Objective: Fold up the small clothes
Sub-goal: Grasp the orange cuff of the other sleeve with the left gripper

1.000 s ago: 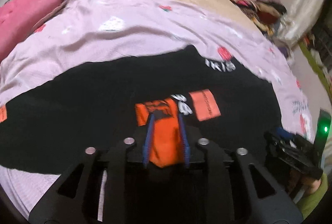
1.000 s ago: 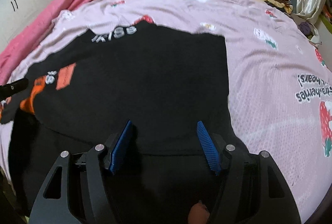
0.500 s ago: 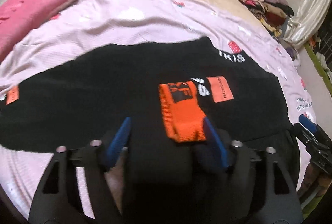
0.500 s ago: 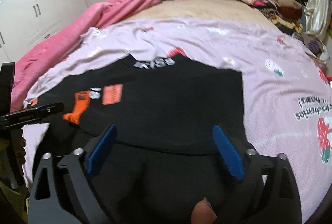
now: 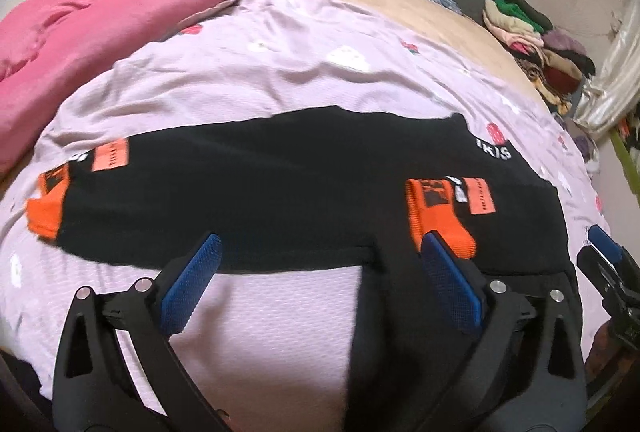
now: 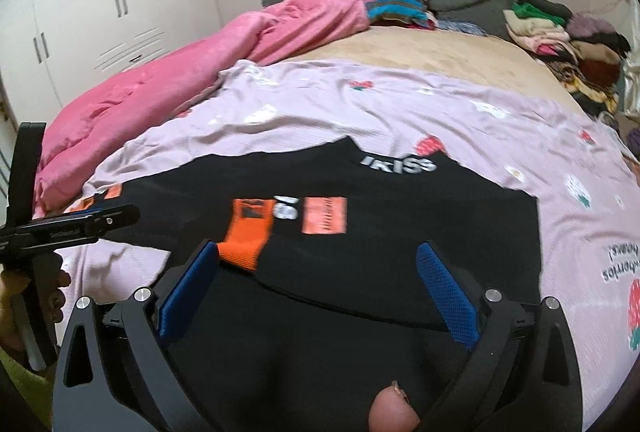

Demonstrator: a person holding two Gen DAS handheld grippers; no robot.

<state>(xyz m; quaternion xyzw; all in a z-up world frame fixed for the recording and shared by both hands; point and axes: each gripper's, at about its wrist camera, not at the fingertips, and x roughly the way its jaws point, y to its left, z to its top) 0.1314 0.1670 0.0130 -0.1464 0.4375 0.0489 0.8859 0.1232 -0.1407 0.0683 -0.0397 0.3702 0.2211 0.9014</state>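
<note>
While spread flat across the lilac sheet (image 5: 260, 80) on the bed, black sweater (image 5: 280, 192) with orange cuffs, one sleeve already laid over the chest, cuff (image 5: 438, 216) resting near the white lettering. Other sleeve out to the side, its cuff (image 5: 46, 208) at the sheet's edge. Left gripper (image 5: 320, 284) above the near hem, jaws wide apart, holding nothing; one blue pad just in front of the folded cuff, though touching or not cannot be told. Right gripper (image 6: 320, 288) over the lower body of the garment, jaws likewise wide and empty. Pink quilt (image 5: 120, 4) bunched behind, stacked clothes (image 5: 536, 48) at the far corner, white wardrobe (image 6: 100, 12) beyond.

Likely next: the outstretched sleeve. Best taken near the cuff, pinching one layer only, then lifted just enough to clear the cloth and carried across to mirror the first sleeve, cuffs level. Worth pressing the shoulder line with the free gripper to stop the body dragging along. Soft knit, apt to bunch if pulled fast; loose sheet beneath could ride up with it. Fold still at an early stage, judging by the full-length body.
</note>
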